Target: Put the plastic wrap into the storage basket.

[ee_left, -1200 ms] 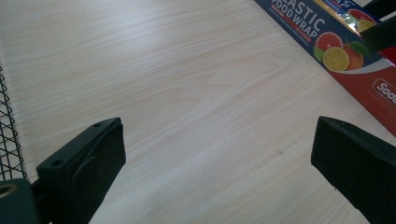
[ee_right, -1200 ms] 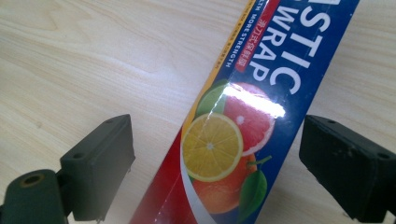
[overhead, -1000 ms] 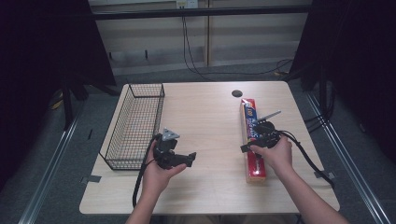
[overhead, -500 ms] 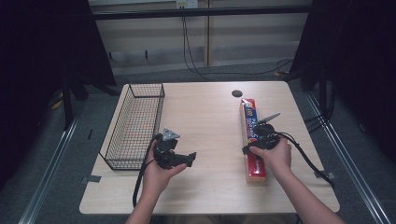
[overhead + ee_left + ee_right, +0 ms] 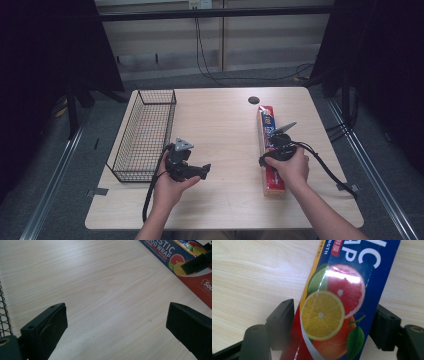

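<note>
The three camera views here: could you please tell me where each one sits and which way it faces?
High view: above the person's side, facing forward and down on the table; forearms and both claws show.
Left gripper view: on the left claw, open, over bare wood.
Right gripper view: on the right claw, closing around the plastic wrap box.
All three share that box.

High view: looking forward and down over the table [image 5: 230,120]. Gripper views: riding low, facing the tabletop closely; all three sharing the wrap box [image 5: 270,150].
</note>
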`<act>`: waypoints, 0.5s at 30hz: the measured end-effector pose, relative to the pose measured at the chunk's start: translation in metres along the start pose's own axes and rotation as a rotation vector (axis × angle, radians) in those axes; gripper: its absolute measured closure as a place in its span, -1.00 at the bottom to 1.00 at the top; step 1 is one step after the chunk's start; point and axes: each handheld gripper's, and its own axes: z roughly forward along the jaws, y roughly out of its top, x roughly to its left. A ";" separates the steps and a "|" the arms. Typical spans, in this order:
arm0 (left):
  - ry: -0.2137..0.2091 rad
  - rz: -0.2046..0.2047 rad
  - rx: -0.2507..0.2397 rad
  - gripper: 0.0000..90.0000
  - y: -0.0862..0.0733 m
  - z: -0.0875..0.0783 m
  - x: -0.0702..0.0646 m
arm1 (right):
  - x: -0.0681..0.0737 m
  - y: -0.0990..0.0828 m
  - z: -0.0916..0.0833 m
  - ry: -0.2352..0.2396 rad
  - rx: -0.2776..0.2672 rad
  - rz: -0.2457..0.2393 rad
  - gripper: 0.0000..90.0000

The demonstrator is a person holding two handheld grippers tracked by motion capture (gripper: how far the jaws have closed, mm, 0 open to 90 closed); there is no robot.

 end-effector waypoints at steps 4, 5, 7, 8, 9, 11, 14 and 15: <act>0.000 -0.003 -0.003 -0.92 0.001 0.000 -0.002 | -0.003 -0.002 -0.006 -0.010 -0.044 0.046 -0.06; -0.002 -0.004 -0.008 -0.92 0.001 0.001 -0.002 | -0.005 -0.003 -0.007 0.003 -0.044 0.061 -0.03; -0.003 0.006 -0.004 -0.92 0.001 -0.001 -0.002 | -0.004 -0.003 -0.007 0.001 -0.037 0.022 -0.02; -0.004 0.004 -0.005 -0.92 0.001 -0.001 -0.002 | -0.002 -0.003 -0.008 -0.015 -0.029 0.007 -0.02; -0.004 0.004 -0.005 -0.92 0.001 -0.001 -0.002 | -0.003 -0.003 -0.008 -0.011 -0.031 0.000 -0.02; -0.001 0.004 -0.006 -0.92 0.001 -0.001 -0.001 | -0.006 -0.003 -0.011 0.015 -0.025 -0.016 -0.02; -0.005 0.001 -0.002 -0.92 0.001 -0.001 -0.001 | -0.010 -0.003 -0.016 0.032 -0.038 -0.043 -0.02; -0.005 0.001 -0.002 -0.92 0.001 -0.001 -0.001 | -0.012 -0.003 -0.018 0.036 -0.047 -0.068 -0.02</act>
